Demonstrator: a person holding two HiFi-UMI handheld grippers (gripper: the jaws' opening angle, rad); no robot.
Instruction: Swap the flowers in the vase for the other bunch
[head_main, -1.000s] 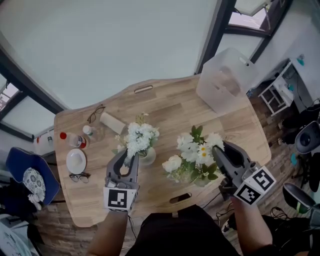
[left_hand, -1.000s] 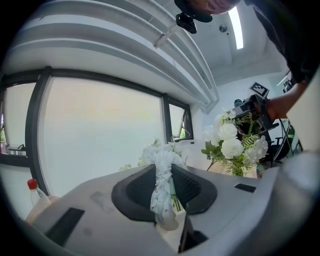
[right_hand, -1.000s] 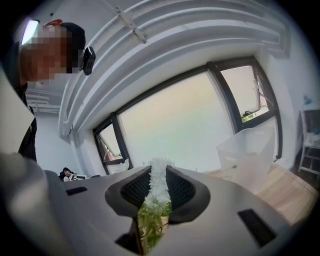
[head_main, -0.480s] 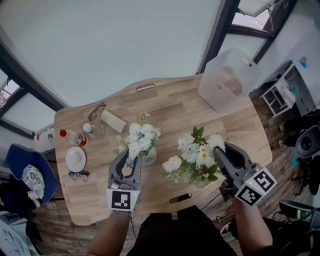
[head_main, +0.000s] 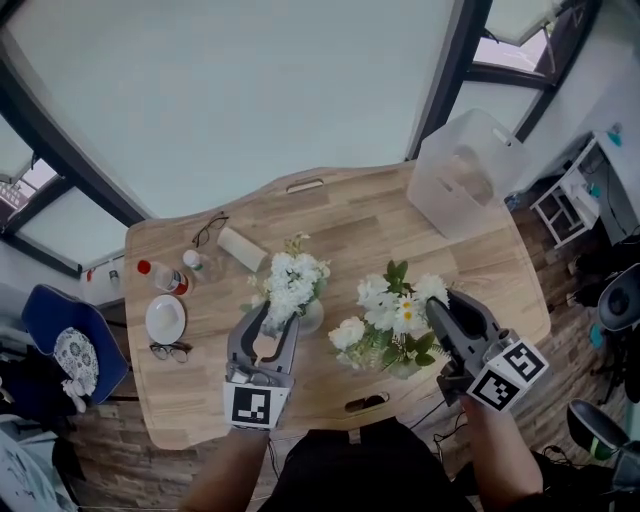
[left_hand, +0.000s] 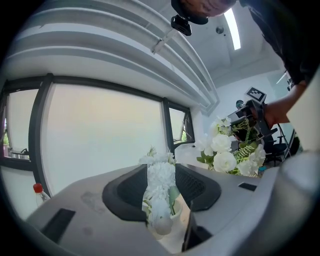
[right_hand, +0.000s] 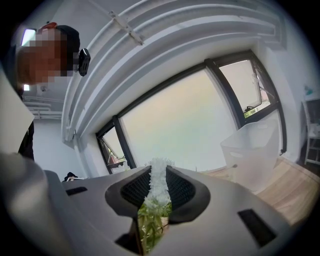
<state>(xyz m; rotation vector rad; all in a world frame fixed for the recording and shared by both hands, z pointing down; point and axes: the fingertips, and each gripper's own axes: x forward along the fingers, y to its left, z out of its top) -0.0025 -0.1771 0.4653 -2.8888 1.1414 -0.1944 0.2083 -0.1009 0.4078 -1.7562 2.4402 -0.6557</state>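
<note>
Two bunches of white flowers show. One stands in the vase (head_main: 309, 318) mid-tabletop (head_main: 350, 225). The other bunch (head_main: 390, 325) hangs just right of the vase, its green stems clamped in the right gripper (head_main: 436, 308). The left gripper (head_main: 272, 322) sits just in front of the vase, jaws apart, with the vase showing through the gap.

Left of the vase lie two pairs of glasses (head_main: 210, 229), one white plate (head_main: 165, 318), one red-capped bottle (head_main: 160, 276) and one roll (head_main: 243, 248). One clear box (head_main: 465, 175) stands well right of the vase and behind it. Each gripper bears one black-and-white marker cube. The tabletop is pale wood; large windows (left_hand: 100, 135) lie beyond the vase.
</note>
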